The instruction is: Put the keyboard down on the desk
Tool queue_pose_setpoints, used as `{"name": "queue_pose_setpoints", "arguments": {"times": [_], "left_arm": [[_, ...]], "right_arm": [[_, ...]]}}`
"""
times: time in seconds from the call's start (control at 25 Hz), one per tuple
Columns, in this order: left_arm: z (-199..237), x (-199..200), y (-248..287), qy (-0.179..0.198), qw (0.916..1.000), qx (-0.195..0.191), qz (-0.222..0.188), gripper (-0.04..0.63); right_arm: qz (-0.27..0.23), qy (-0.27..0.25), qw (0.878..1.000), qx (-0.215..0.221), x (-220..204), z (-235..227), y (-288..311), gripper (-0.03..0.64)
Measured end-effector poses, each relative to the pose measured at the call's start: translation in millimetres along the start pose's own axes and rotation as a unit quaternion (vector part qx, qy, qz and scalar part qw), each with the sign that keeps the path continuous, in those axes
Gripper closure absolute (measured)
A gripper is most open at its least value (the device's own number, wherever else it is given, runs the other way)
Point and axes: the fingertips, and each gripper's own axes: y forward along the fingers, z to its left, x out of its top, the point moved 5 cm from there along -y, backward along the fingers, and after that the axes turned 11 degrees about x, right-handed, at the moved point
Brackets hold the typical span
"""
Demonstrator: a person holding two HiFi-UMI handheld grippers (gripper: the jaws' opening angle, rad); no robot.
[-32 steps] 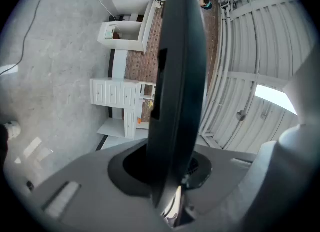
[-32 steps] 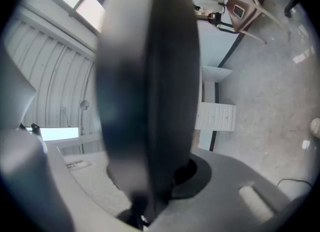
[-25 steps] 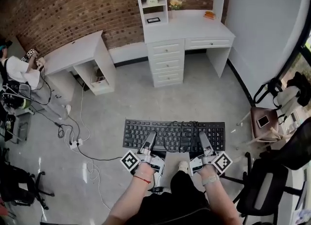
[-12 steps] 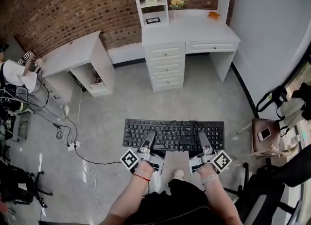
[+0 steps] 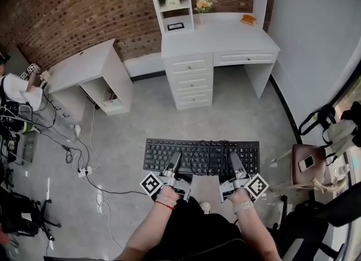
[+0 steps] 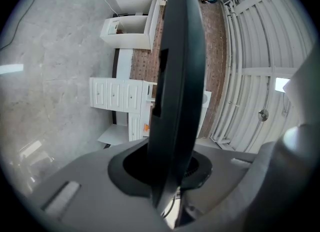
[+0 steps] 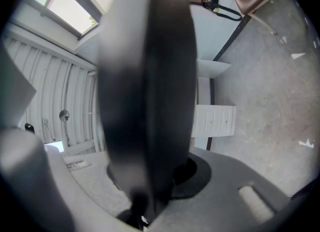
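Keyboard (image 5: 159, 151) held level over the floor (image 5: 141, 116); near edge clenched in fingers of left gripper (image 5: 175, 161) and right gripper (image 5: 234, 162).

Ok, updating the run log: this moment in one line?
black flat keyboard: held over grey floor | left gripper: shut on it | right gripper: shut on it | white drawer desk: ahead
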Motion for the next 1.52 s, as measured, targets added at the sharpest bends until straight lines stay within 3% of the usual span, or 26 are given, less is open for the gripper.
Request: {"name": "queue_pose_setpoints", "arguments": {"times": [0.44,1.52], "left_arm": [[6,14,53,-0.011,0.9998,0.014,-0.004,0.515],[-11,125,327,-0.035,0.9981,0.048,0.014,0.515]], "right_arm": [[0.005,0.009,1.0,-0.013,25,-23,46,0.532],[-0.008,0.012,0.999,-0.047,116,-112,304,0.529]]}}
